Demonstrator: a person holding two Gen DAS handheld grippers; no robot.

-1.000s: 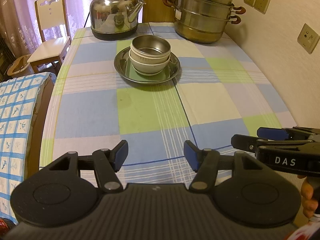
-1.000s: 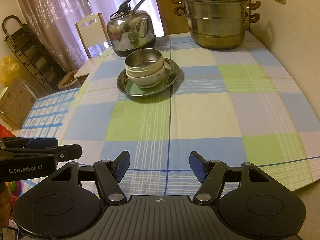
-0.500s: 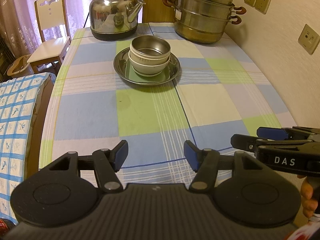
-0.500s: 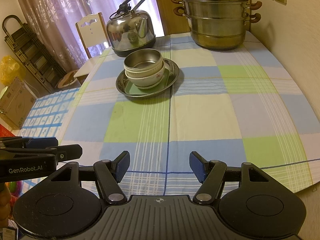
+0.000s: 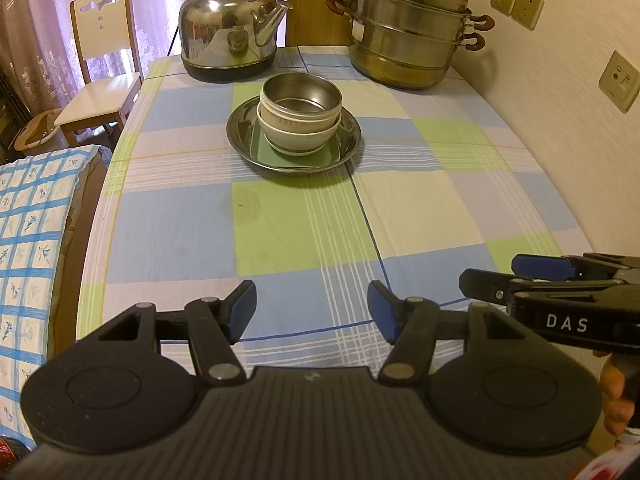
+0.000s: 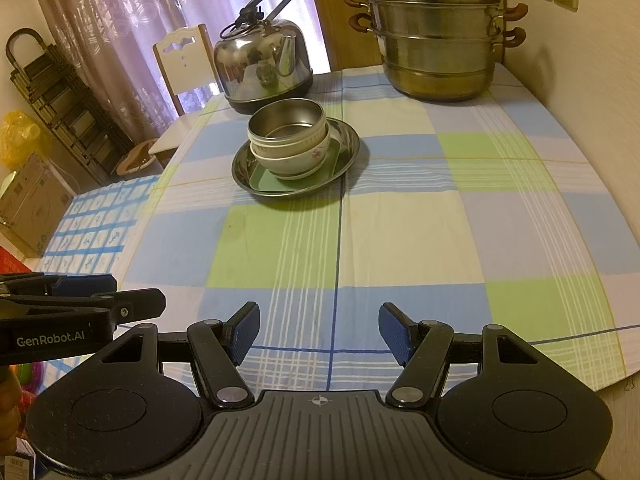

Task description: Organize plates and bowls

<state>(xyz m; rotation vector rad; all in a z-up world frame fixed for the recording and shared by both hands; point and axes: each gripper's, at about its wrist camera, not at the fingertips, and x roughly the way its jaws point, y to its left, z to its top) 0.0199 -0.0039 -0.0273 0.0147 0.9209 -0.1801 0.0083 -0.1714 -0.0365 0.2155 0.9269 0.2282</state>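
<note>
The left claw (image 5: 312,312) hangs over the near edge of the surface (image 5: 168,240), its blue pads standing apart with only the checked cloth between them; it holds nothing. The right claw (image 6: 319,332) hangs just beside it, over the same near edge, its jaws likewise parted and bare. Each claw shows in the other's view: the right one enters from the right side of the left wrist view (image 5: 520,280), the left one from the left side of the right wrist view (image 6: 120,300).

The dishes sit together toward the far edge of the surface, well apart from both claws. A round steel plate (image 5: 240,136) lies flat on the cloth. A green square plate (image 5: 264,152) lies in it, and on that stands a white bowl (image 5: 296,138) with a steel bowl (image 5: 300,94) nested in it, both upright.

Behind the stack, at the far left corner, stands a kettle (image 5: 228,36). At the far right corner, against the wall, stands a lidded steamer pot (image 5: 408,36). A chair (image 5: 100,80) stands off the far left corner. A blue-checked cloth (image 5: 28,240) lies beyond the left edge.
</note>
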